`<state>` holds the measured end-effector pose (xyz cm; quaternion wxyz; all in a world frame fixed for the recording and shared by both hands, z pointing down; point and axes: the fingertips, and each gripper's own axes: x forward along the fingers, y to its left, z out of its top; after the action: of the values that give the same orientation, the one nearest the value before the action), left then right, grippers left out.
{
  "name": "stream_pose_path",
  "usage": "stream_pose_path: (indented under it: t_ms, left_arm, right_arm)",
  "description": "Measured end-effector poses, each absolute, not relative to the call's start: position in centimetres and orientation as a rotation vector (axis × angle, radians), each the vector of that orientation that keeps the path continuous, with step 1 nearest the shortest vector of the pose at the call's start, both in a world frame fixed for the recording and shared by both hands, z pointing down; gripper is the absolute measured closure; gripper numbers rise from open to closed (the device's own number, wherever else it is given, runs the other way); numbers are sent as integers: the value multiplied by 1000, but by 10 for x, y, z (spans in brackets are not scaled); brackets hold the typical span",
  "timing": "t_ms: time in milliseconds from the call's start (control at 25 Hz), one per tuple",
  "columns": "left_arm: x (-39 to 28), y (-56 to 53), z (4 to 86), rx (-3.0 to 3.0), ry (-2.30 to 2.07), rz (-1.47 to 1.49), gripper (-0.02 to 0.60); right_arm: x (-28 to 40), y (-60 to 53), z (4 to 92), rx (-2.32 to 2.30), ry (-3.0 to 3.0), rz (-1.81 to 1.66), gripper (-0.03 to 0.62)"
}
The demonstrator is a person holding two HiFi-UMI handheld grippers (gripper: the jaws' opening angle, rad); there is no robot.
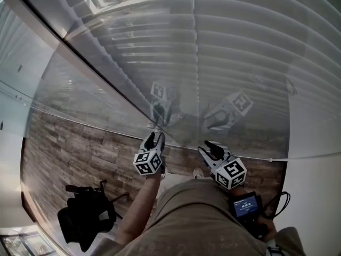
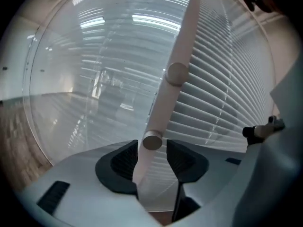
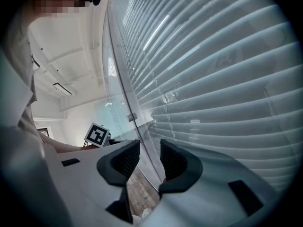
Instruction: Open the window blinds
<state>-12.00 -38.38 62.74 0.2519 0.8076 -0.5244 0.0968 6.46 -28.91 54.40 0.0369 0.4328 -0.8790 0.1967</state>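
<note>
Your left claw [image 2: 152, 151] sat released, jaws spread either side of the white blind wand [image 2: 164, 108], which slanted up between them, nearer the left pad. Your right claw [image 3: 149, 156] gaped wide and empty, close alongside. The blinds [image 2: 227, 96] hung straight ahead of both claws.

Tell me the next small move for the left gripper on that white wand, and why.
Probably close the left gripper on the white wand and roll it. The wand stands between the jaws, but they are apart with a gap beside it, so nothing is gripped, and the blinds look closed.
</note>
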Motion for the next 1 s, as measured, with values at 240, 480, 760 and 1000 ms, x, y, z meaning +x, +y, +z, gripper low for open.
stream_pose_path:
  t_ms: [240, 480, 760, 1000]
  left_arm:
    - [-119, -390, 624, 2242, -1510, 398, 443]
    - [-120, -393, 625, 2187, -1449, 276, 446]
    - [-121, -392, 626, 2066, -1351, 131, 446]
    - [-119, -393, 627, 1981, -1254, 0, 446]
  right_arm:
    - [66, -286, 545, 1339, -2691, 610, 451]
    - [68, -287, 546, 1347, -2684, 615, 451]
    - [65, -286, 546, 1338, -2686, 614, 451]
    - [63, -287, 547, 1323, -2689, 615, 451]
